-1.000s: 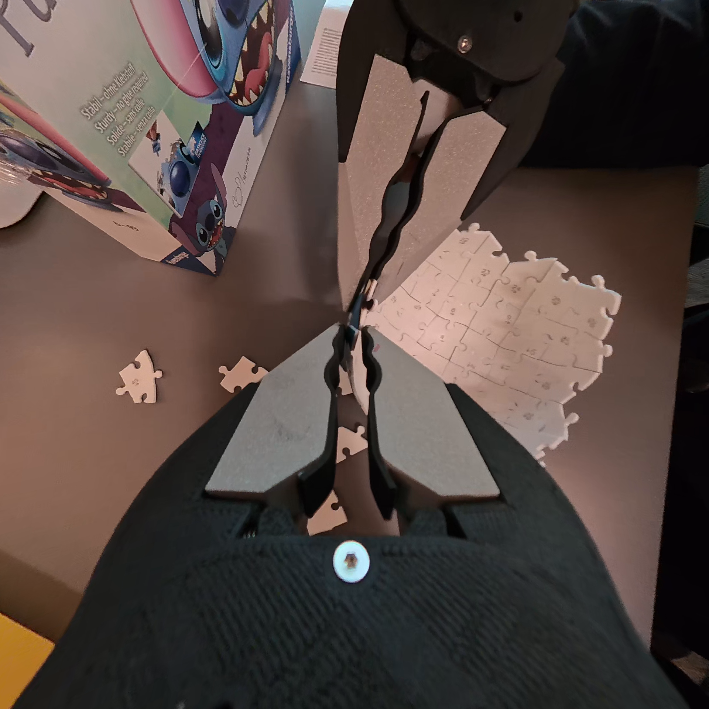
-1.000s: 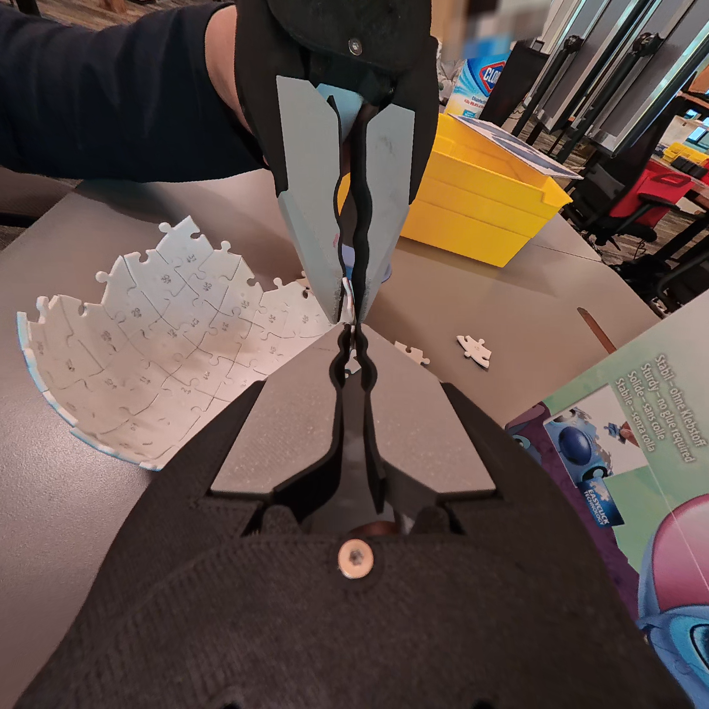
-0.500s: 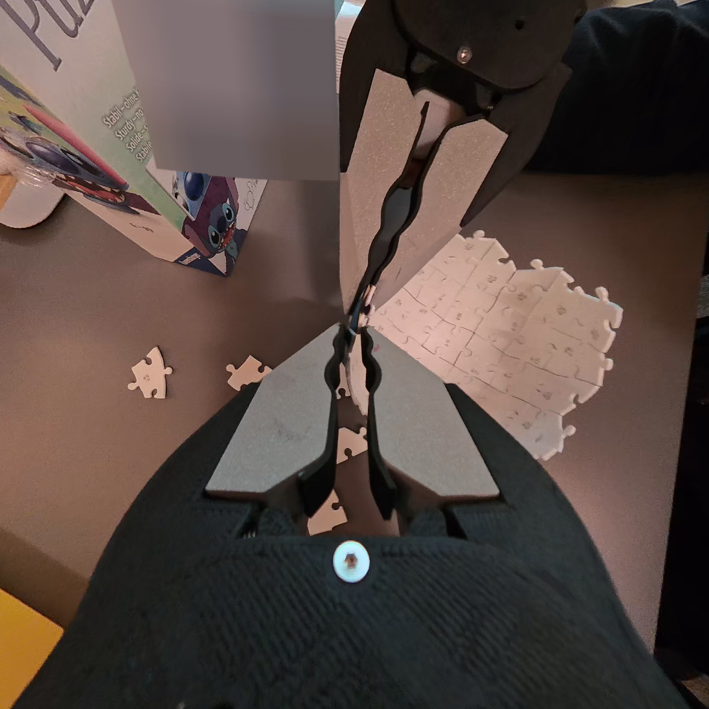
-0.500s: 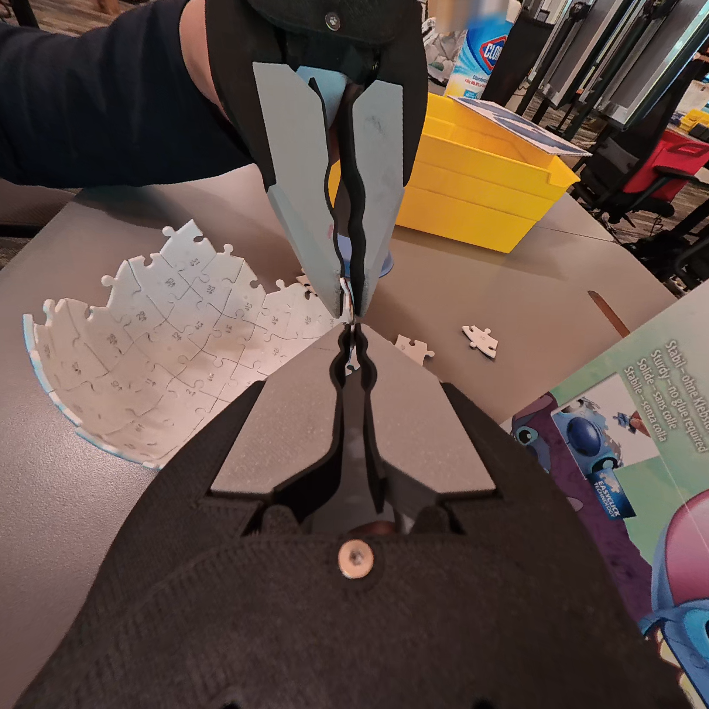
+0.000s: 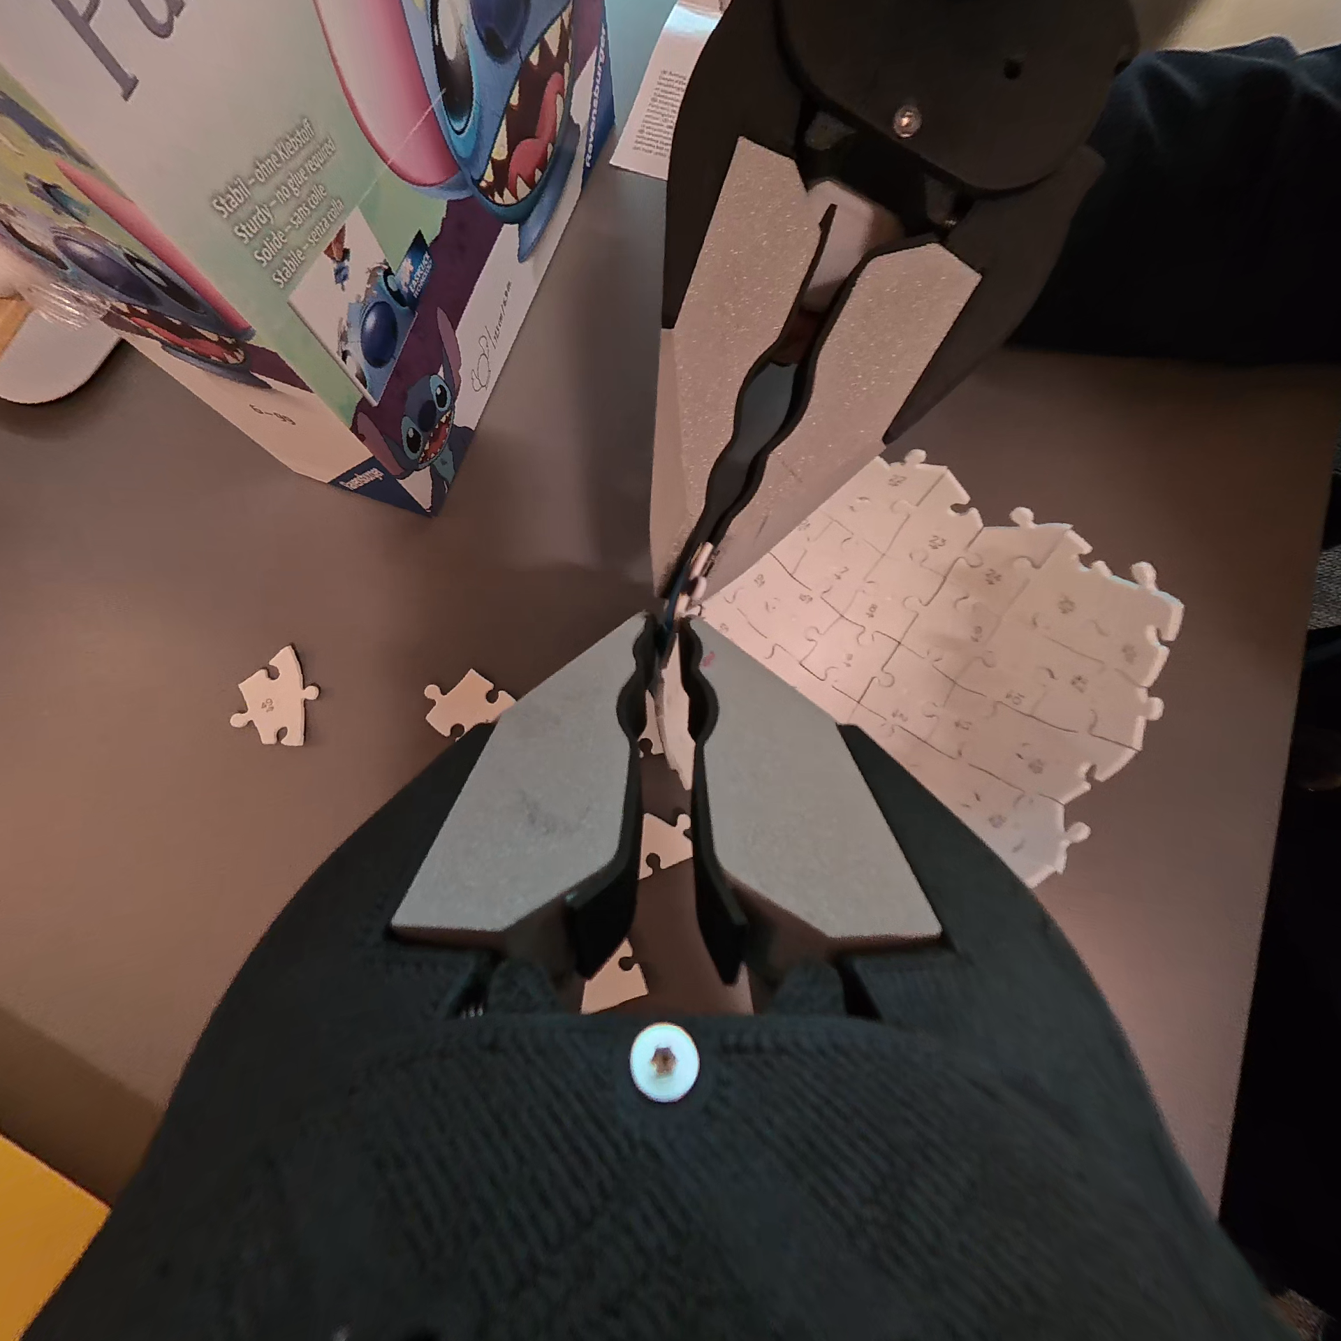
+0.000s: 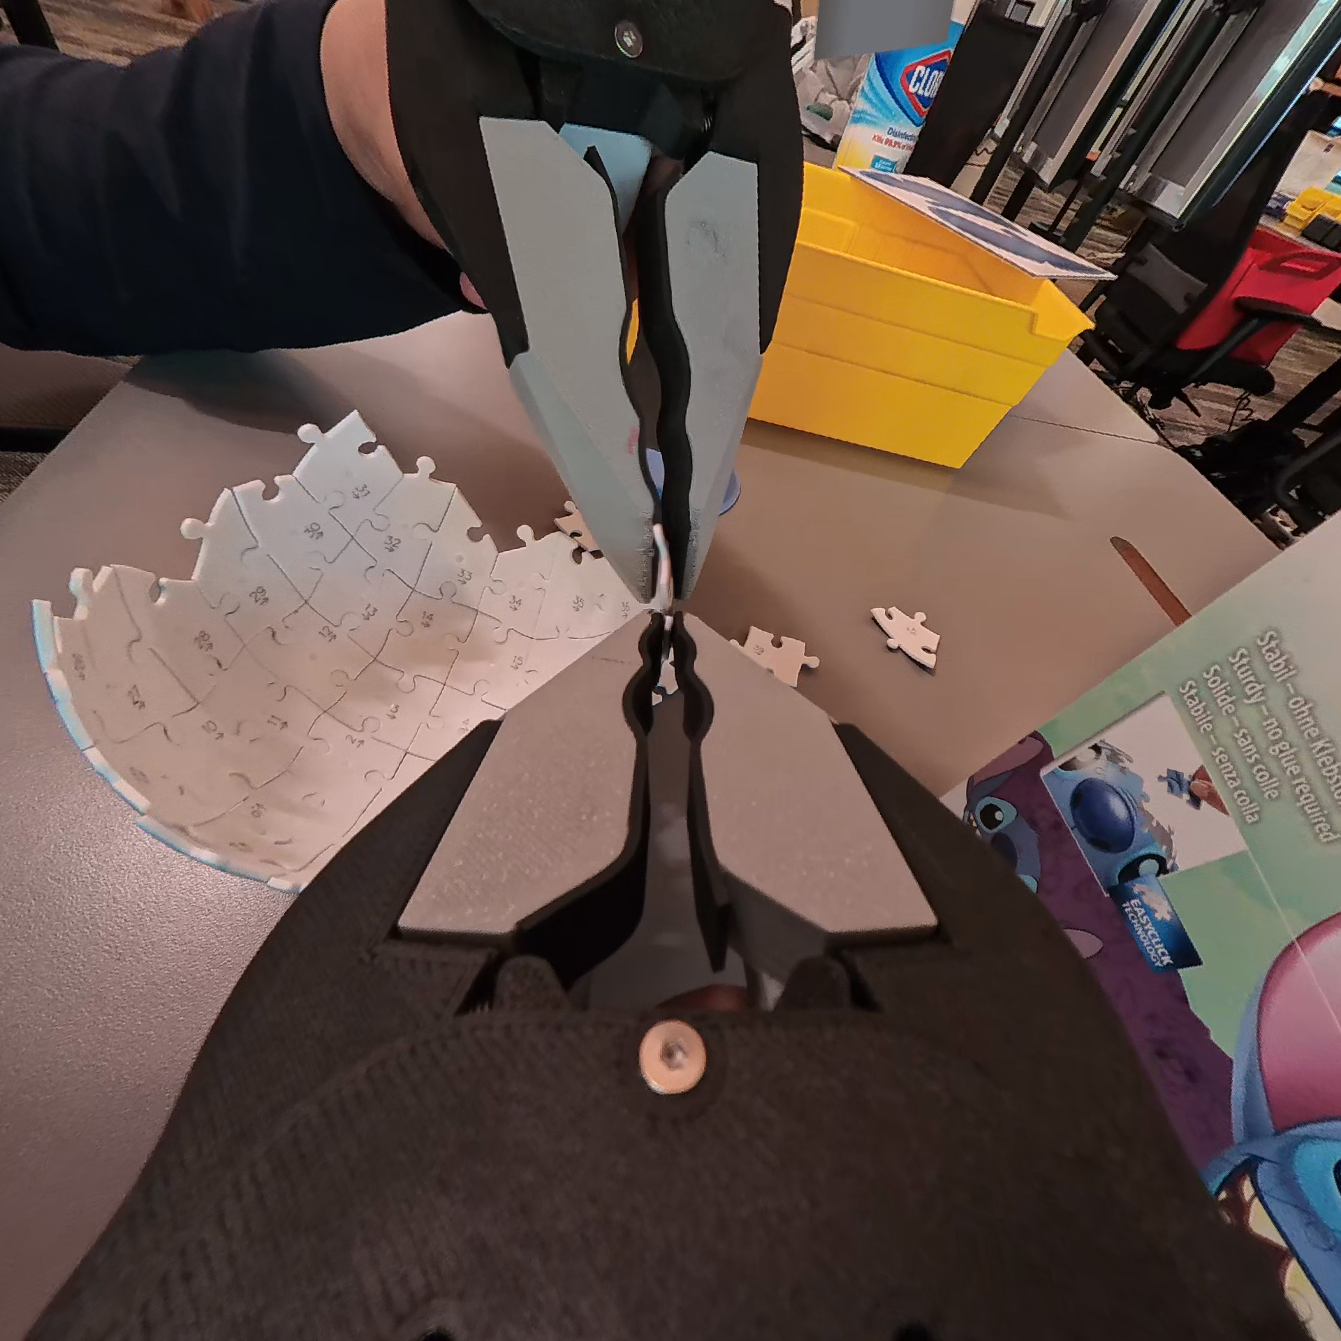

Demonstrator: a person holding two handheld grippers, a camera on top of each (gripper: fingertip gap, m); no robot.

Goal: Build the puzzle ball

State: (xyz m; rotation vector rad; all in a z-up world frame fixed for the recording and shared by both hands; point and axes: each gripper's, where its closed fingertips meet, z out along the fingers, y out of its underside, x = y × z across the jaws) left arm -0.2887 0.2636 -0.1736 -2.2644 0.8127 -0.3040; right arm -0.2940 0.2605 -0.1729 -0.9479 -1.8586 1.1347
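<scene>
Left tongs (image 5: 664, 630) pinched shut on a small puzzle piece (image 5: 662, 642). Right tongs (image 6: 668, 622) meet them tip to tip, also shut on a thin white piece (image 6: 660, 562). Both pieces edge-on. Curved puzzle shell (image 6: 290, 653) lies on the tabletop (image 6: 907, 551) just left of right tongs, equally near both.

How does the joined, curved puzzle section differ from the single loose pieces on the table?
The joined puzzle section is many interlocked pieces; each loose piece is one unit.

The section curves up like a bowl; the loose pieces lie flat.

The section shows a blue outer edge; no blue is visible on the loose pieces.

Both show pale, numbered backs and rest on the grey table.
</scene>
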